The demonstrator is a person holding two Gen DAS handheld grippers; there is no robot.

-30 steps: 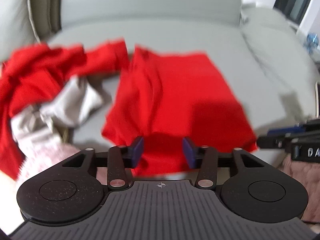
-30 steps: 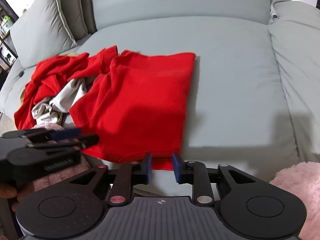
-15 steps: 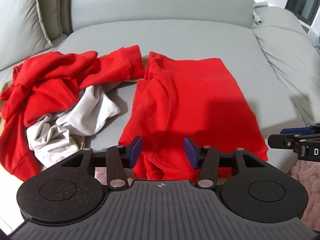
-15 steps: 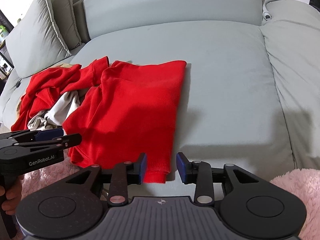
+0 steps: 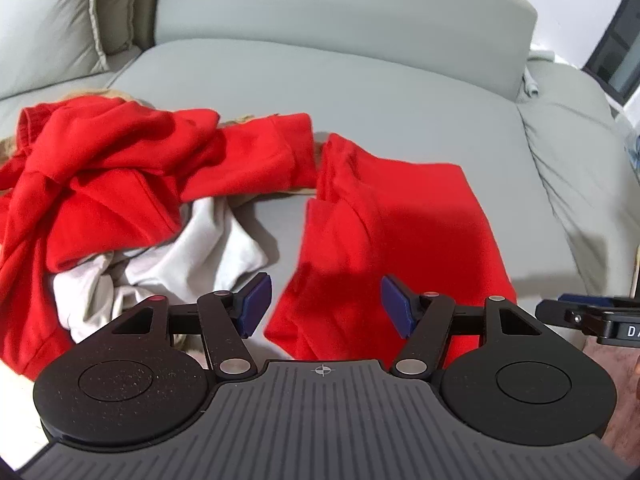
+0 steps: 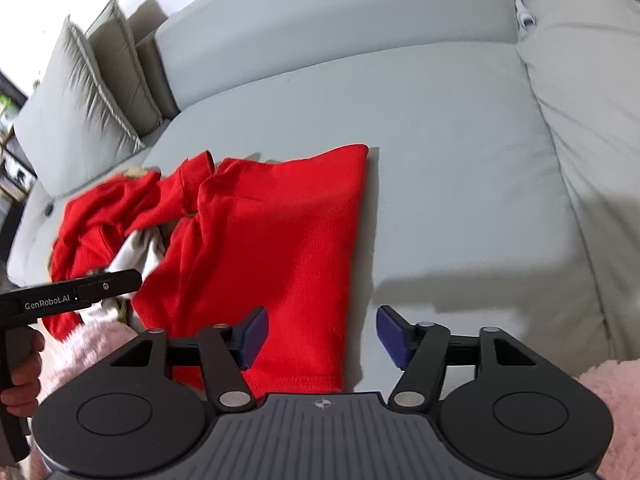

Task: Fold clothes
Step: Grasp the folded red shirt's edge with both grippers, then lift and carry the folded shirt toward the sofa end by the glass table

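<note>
A folded red garment is lying flat on the grey sofa seat, reaching down to the seat's front edge, its long straight side running back toward the backrest. Just beside it, toward the cushion end of the sofa, a heap of clothes is sitting crumpled: a red top is sprawling over a white garment, and one red sleeve is stretching across to almost touch the folded piece's far corner. The left gripper is hanging over the front edge of the seat, above the folded garment's near left corner; its jaws are standing well apart, having just been opening, and nothing is caught between the blue pads, the cloth lying below them. The right gripper is hovering over the garment's near right corner, where the hem is meeting the bare seat; its jaws too have just been opening and are standing wide, with the red cloth under the left pad and bare grey seat under the right, neither pressing on anything. In the right wrist view the left gripper's black body is poking in from the side, a hand wrapping its handle. Pink fluffy fabric is showing at the lower corners, in front of the sofa.
</note>
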